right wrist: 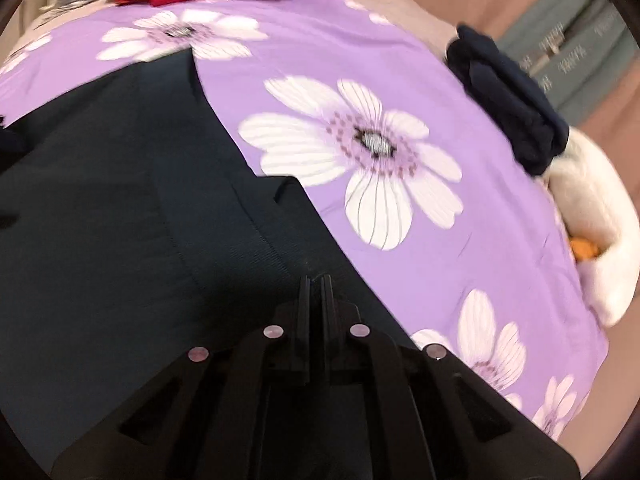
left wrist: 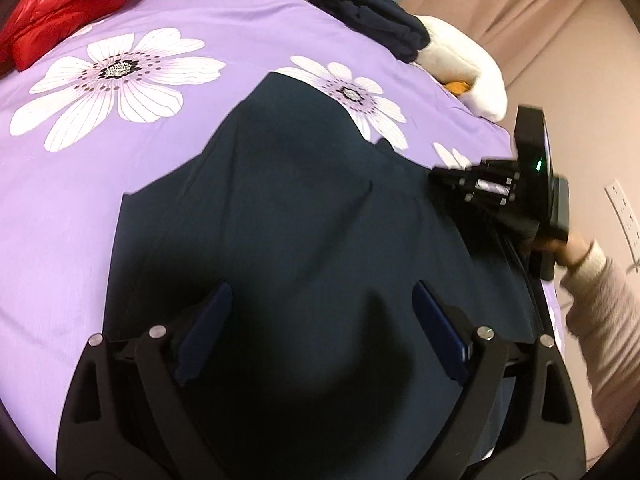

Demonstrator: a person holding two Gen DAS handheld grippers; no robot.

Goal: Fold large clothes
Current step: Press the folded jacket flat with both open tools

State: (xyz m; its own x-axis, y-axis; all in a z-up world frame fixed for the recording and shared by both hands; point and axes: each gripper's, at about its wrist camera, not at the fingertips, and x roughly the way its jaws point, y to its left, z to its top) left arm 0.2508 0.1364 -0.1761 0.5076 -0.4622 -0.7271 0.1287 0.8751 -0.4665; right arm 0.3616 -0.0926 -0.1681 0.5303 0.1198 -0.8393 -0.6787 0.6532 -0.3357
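The left gripper (left wrist: pixel 322 312) hangs with its fingers (left wrist: pixel 208 316) spread wide, nothing pinched; the dark garment (left wrist: pixel 280 200) lies spread just beneath and ahead of them, so this hand seems poised to take a fresh hold of the cloth rather than to carry it. The right gripper (right wrist: pixel 316 284) has its fingers clenched tight together, their tips down at the garment's edge nearest the purple cover; whether a thin fold of cloth is caught between them I cannot tell, though pinching that edge would suit lifting it over for a fold. Beyond both pairs of fingers the garment lies flat on the bed (left wrist: pixel 60 200). Farther out, a red jacket (left wrist: pixel 72 4) and a bundled navy garment (left wrist: pixel 372 24) sit well apart, probably set aside so as to leave folding room.
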